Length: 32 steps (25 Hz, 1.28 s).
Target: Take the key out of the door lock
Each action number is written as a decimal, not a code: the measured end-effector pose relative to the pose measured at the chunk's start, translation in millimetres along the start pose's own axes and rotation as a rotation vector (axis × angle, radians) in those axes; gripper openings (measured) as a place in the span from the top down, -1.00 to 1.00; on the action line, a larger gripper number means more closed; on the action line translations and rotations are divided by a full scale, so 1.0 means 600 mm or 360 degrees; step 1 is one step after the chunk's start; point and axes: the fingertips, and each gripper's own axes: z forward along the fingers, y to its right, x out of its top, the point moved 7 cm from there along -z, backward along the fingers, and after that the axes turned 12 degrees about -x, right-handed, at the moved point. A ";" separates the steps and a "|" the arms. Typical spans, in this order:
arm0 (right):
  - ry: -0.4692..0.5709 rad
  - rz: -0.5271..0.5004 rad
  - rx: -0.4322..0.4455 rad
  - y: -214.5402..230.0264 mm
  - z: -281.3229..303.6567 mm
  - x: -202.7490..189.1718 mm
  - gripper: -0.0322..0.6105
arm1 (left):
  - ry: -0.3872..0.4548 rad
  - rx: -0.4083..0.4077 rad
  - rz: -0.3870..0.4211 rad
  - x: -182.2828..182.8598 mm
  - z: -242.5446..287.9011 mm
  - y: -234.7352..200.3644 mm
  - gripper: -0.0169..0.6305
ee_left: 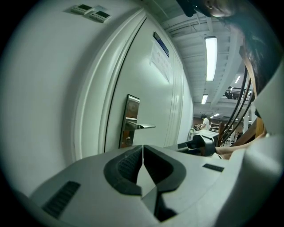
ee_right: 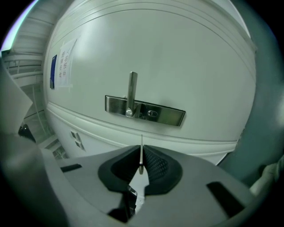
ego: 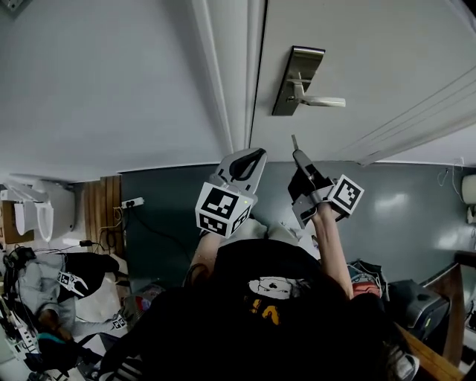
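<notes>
The steel lock plate (ego: 297, 80) with its lever handle (ego: 325, 101) sits on the white door (ego: 387, 59). My right gripper (ego: 300, 158) hovers just short of the door below the plate, shut on a thin metal key (ego: 294, 141) whose blade sticks out toward the door. In the right gripper view the key (ee_right: 141, 155) stands edge-on between the pads, clear of the lock plate (ee_right: 168, 116) and its keyhole (ee_right: 152, 114). My left gripper (ego: 249, 158) is held beside it, shut and empty, facing the door frame; its view shows the plate (ee_left: 129, 119) off to one side.
The door frame (ego: 236, 74) runs between wall and door. A paper notice (ee_right: 60, 70) hangs on the door and wall controls (ee_left: 91, 12) sit beside the frame. On the floor are a power strip (ego: 131, 202), bags (ego: 413, 301) and a seated person (ego: 52, 290) at lower left.
</notes>
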 end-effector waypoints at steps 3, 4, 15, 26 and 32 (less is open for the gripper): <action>-0.0001 -0.0039 0.0011 -0.006 -0.016 0.001 0.83 | -0.0006 -0.0001 -0.0003 -0.004 0.000 0.010 0.92; 0.0000 -0.0045 0.0016 -0.008 -0.022 0.002 0.83 | -0.0008 -0.0001 -0.0003 -0.005 0.002 0.013 0.92; 0.0018 -0.0115 0.0032 -0.006 -0.102 0.019 0.83 | -0.0029 -0.0004 0.0028 0.000 0.027 0.075 0.92; -0.0037 -0.0218 0.0087 -0.011 -0.257 0.003 0.83 | -0.0026 0.0095 0.0079 0.000 -0.009 0.239 0.92; -0.0111 -0.0182 0.0063 0.034 -0.254 -0.005 0.83 | -0.0077 0.0158 0.0049 -0.037 -0.009 0.245 0.92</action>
